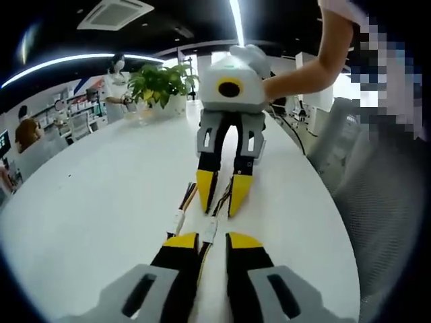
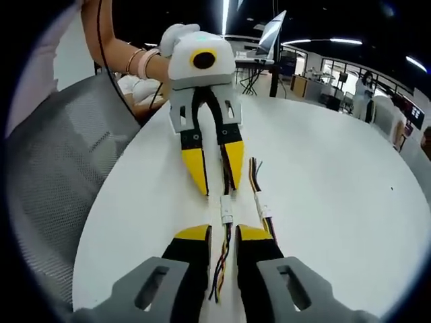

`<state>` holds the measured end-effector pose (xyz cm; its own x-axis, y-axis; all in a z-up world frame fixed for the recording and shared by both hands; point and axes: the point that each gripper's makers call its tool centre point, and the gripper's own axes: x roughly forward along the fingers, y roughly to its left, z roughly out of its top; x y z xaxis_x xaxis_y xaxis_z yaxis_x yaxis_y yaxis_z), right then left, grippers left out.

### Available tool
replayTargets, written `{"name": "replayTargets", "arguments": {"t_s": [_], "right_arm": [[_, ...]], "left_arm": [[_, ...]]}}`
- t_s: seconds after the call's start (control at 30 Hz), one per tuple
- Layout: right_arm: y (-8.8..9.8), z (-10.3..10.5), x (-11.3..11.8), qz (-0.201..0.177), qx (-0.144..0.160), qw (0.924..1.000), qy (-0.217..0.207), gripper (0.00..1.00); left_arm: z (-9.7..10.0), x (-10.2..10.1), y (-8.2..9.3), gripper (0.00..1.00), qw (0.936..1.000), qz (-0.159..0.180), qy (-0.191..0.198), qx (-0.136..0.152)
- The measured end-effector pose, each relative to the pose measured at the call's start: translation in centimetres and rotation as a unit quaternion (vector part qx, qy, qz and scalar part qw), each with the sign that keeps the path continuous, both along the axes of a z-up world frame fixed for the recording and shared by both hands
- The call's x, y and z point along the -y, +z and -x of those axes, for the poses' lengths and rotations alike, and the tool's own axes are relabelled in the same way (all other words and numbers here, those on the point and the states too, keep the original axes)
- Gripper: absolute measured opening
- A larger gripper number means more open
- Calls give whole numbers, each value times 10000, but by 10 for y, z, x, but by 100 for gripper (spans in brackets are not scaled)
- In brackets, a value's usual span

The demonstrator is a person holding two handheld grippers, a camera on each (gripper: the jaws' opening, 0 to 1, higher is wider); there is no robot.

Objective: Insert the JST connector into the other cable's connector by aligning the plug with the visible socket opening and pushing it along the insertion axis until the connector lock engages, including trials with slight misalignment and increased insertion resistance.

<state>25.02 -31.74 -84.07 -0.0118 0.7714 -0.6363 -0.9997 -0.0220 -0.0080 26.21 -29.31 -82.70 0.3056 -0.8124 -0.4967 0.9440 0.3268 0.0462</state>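
A white JST connector [image 1: 210, 232] [image 2: 227, 212] lies on the white table [image 1: 101, 202] [image 2: 337, 188], between the two grippers that face each other. Its wires run both ways, into the gap of my left gripper [image 1: 213, 242] [image 2: 217, 187] and into the gap of my right gripper [image 2: 222, 235] [image 1: 221, 208]. I cannot tell whether that white piece is one part or two pushed together. Both grippers stand narrowly open, with a gap on either side of the wires. A second cable with a white connector [image 1: 178, 219] [image 2: 264, 212] lies beside them, untouched.
A grey mesh chair [image 1: 384, 202] [image 2: 60, 168] stands at the table's edge near the person holding the grippers. A potted plant [image 1: 161, 84] sits at the far end of the table. People and shelves stand further back.
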Motion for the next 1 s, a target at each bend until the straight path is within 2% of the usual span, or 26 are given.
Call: {"name": "replayTargets", "arguments": {"t_s": [0.07, 0.17, 0.23, 0.33, 0.4, 0.47, 0.53, 0.63, 0.7, 0.83, 1.0], "right_arm": [[1, 0, 1, -3, -41, 10000, -48, 14], [6, 2, 1, -5, -22, 9999, -113, 15], [12, 5, 0, -55, -10, 9998, -176, 16], [25, 9, -3, -168, 40, 9995, -264, 19], [26, 9, -5, -303, 61, 9991, -293, 18], [37, 12, -7, -374, 128, 9987, -333, 19], [38, 11, -6, -420, 200, 9982, -390, 20], [53, 11, -5, -520, 250, 9970, -514, 22], [62, 10, -1, -556, 276, 9959, -663, 26], [71, 3, 12, -412, 337, 9915, -1191, 41], [91, 6, 25, -523, 434, 9860, -1526, 48]], "left_arm": [[-2, -3, 3, 18, 9999, -29, 118, 33], [-2, -6, 13, 20, 9997, -22, 187, 154], [-3, -8, 21, 21, 9994, -20, 231, 263], [-3, -9, 33, 25, 9991, 49, 320, 263], [-3, -9, 42, 26, 9988, 29, 327, 365], [-3, -8, 51, 27, 9985, 73, 385, 384], [-2, -7, 59, 31, 9982, 112, 441, 389], [0, -8, 65, 36, 9979, 91, 467, 436], [3, -9, 70, 39, 9977, 55, 495, 468], [4, -19, 73, 50, 9958, -107, 825, 379], [11, -28, 84, 56, 9937, 14, 1048, 403]]}}
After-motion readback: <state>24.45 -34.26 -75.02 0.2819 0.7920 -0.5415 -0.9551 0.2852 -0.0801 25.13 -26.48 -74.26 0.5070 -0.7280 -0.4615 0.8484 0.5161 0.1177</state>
